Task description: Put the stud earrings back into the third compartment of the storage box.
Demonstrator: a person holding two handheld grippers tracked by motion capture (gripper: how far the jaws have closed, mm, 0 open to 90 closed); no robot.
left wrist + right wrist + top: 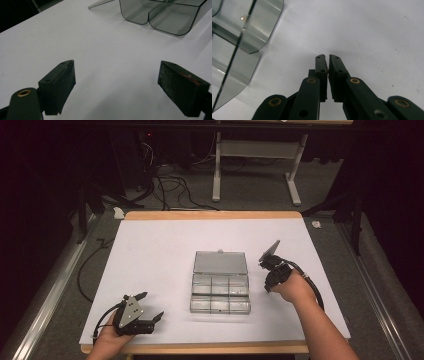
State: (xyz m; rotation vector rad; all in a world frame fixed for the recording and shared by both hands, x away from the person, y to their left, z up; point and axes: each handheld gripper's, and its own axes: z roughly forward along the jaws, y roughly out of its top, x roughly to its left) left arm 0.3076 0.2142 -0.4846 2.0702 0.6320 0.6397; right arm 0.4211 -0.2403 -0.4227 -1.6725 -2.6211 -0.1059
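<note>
Box: I see the clear compartment box [220, 292] at the centre of the high view, lid [220, 262] laid open flat toward the top of the frame, on the white counter [160, 255].
Right gripper: my right gripper [267, 270] sits just right of the box, near its lid edge; in its own view [327, 60] the jaws are pressed together with a tiny tan speck between them, what it is I cannot tell.
Left gripper: my left gripper [150, 307] rests at the lower left, well apart from the box, jaws spread wide over bare counter [116, 72].
</note>
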